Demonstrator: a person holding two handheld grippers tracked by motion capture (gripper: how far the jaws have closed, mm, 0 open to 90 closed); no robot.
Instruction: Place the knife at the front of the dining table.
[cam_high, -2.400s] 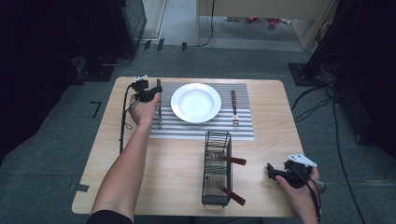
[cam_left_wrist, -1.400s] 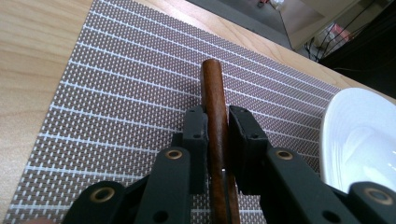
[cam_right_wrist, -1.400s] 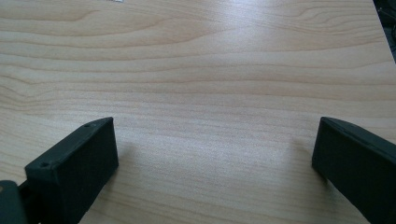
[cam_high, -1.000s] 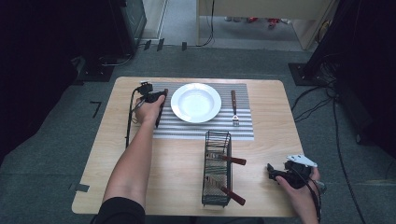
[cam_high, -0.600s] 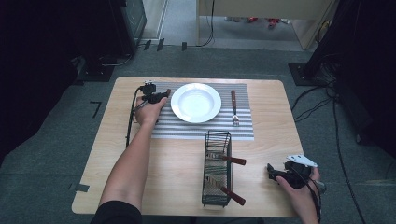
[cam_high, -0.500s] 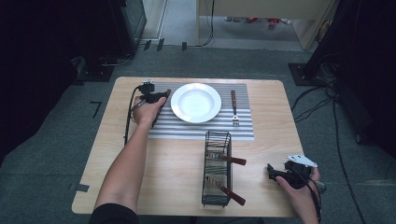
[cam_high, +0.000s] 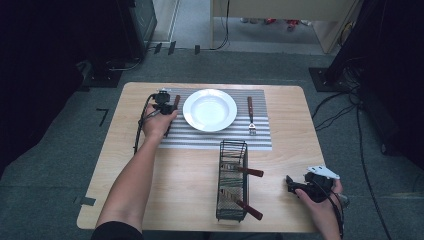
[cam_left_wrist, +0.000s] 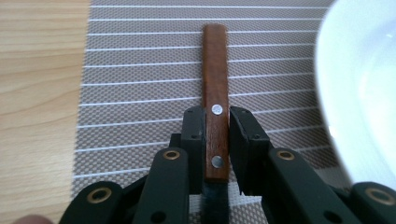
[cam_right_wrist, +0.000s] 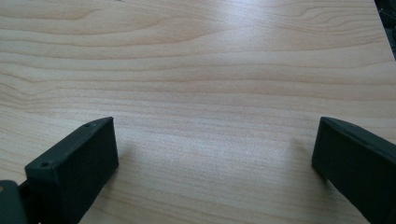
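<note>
One white plate (cam_high: 210, 110) sits on the striped placemat (cam_high: 220, 137), one fork (cam_high: 251, 116) lies to its right, and one black wire basket (cam_high: 233, 180) stands on the bare wood table (cam_high: 190, 190) with two wooden-handled pieces inside, too small to identify for sure from above. Two hand-held grippers are in play. The left hand-held gripper (cam_high: 167, 103) is at the plate's left edge, and its own view gives what the high view cannot: the jaws have just been closing and now clamp a flat brown wooden handle (cam_left_wrist: 215, 93) with two shiny rivets, probably a knife, lying on the woven grey mat just beside the glossy plate rim (cam_left_wrist: 364, 93). The right hand-held gripper (cam_high: 300, 186) rests near the table's front right corner, and its view shows blocky black jaws (cam_right_wrist: 215, 163) spread wide, released over pale grained wood.
</note>
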